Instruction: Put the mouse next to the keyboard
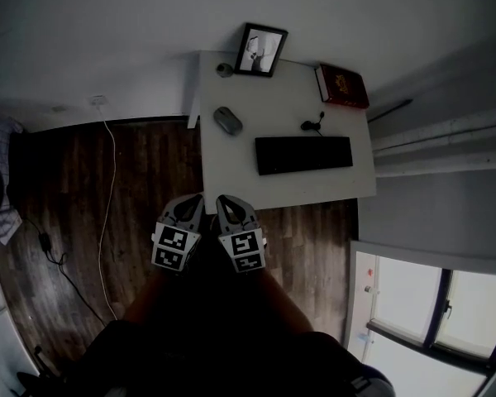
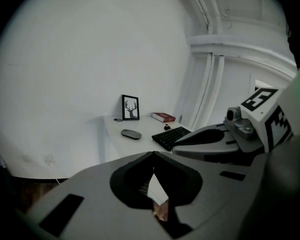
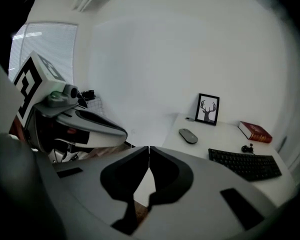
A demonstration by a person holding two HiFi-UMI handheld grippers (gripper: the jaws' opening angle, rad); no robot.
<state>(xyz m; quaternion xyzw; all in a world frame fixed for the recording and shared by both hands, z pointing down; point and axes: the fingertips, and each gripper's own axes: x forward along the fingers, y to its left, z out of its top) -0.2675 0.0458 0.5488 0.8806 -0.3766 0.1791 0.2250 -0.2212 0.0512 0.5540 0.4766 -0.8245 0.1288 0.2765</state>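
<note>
A grey mouse (image 1: 227,121) lies on the white table (image 1: 231,176), to the left of and a little behind the black keyboard (image 1: 303,154), with a gap between them. The left gripper view shows the mouse (image 2: 131,134) and keyboard (image 2: 171,136) well ahead, as does the right gripper view, with the mouse (image 3: 188,136) and the keyboard (image 3: 245,164). Both grippers hang side by side over the wooden floor, short of the table's near edge. My left gripper (image 1: 195,198) (image 2: 153,154) is shut and empty. My right gripper (image 1: 225,198) (image 3: 149,148) is shut on nothing too.
At the table's far edge stand a framed deer picture (image 1: 261,50), a small round object (image 1: 224,69) and a red book (image 1: 342,86). A small black item with a cord (image 1: 312,125) lies behind the keyboard. A white cable (image 1: 109,188) runs across the floor at left.
</note>
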